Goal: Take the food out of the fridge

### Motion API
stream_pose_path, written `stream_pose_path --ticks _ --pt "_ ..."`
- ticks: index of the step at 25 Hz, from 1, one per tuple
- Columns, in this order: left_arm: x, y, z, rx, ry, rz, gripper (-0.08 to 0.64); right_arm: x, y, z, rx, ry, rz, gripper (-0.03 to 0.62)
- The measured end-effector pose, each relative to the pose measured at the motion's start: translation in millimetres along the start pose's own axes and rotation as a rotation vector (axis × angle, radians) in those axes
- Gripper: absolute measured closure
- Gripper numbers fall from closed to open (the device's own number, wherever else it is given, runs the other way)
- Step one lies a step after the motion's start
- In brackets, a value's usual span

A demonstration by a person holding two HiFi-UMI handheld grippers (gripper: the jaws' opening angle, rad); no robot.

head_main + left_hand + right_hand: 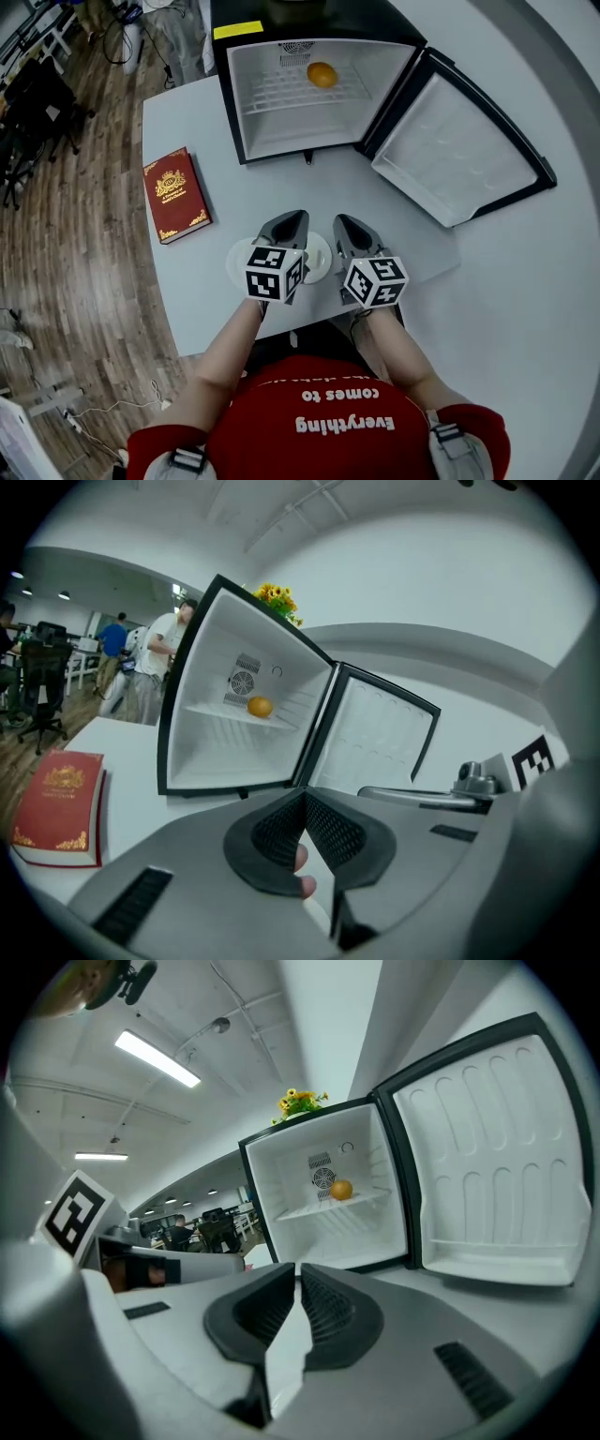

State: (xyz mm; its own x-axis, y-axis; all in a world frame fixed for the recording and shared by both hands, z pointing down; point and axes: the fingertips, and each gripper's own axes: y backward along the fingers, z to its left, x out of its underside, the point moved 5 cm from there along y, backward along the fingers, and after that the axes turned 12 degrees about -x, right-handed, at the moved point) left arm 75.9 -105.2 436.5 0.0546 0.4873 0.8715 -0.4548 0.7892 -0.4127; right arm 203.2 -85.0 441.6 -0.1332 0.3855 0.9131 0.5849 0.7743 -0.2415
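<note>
Fridge: a small fridge [240, 103] stands at the far end of a grey table [178, 291], with its inside white and lit.
Door: the door [459, 155] is swung wide open to the right, and its inner racks are bare.
Food: one orange [322, 74] lies on the wire shelf [277, 94] in the upper part of the fridge, towards the back and near a round vent. Both gripper views show it in the same place.
Left gripper: the left gripper [296, 217] hangs over the near part of the table, well short of the fridge, and points towards the open front. Its jaws meet at the tips with nothing held between them.
Right gripper: the right gripper [343, 221] hangs just beside the left one at about the same height, aimed the same way. Its jaws are closed together and empty.
Plate: a white plate [318, 258] lies on the table under the two grippers and is partly hidden by them.
Book: a red book [178, 194] with gold print lies flat on the left side of the table, apart from the plate and the fridge.
Fridge top: a yellow label [238, 30] sits on the front edge, and a bunch of yellow flowers [272, 597] stands on top.
Person: bare forearms lead back from the grippers to a red shirt [319, 412] at the bottom of the head view.
Background: people [155, 658] stand in an office area beyond the table on the left.
</note>
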Motion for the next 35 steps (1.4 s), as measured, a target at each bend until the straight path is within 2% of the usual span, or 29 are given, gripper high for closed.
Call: stream_pose_path --ticks 3,6,10,15,21,35 --pt "-18 -11 -6 -0.037 0.020 -0.034 0.560 -33 -16 -20 -0.049 0.052 -0.001 0.561" --pt "-27 -26 -15 -0.061 0.028 -0.046 0.560 -61 -33 -38 -0.094 0.091 0.002 0.449" --pt "-45 -49 -22 -0.093 0.020 -0.073 0.560 -92 -63 -61 -0.133 0.152 0.014 0.386" --pt "-67 -76 -23 -0.130 0.020 -0.100 0.560 -126 -111 -91 -0.126 0.268 0.092 0.339" --pt "-78 -102 -24 -0.148 0.009 -0.102 0.560 -154 -174 -135 -0.062 0.466 0.221 0.331" --pt "-71 -134 2 -0.167 0.030 -0.050 0.560 -192 -282 -184 -0.028 0.443 0.308 0.310"
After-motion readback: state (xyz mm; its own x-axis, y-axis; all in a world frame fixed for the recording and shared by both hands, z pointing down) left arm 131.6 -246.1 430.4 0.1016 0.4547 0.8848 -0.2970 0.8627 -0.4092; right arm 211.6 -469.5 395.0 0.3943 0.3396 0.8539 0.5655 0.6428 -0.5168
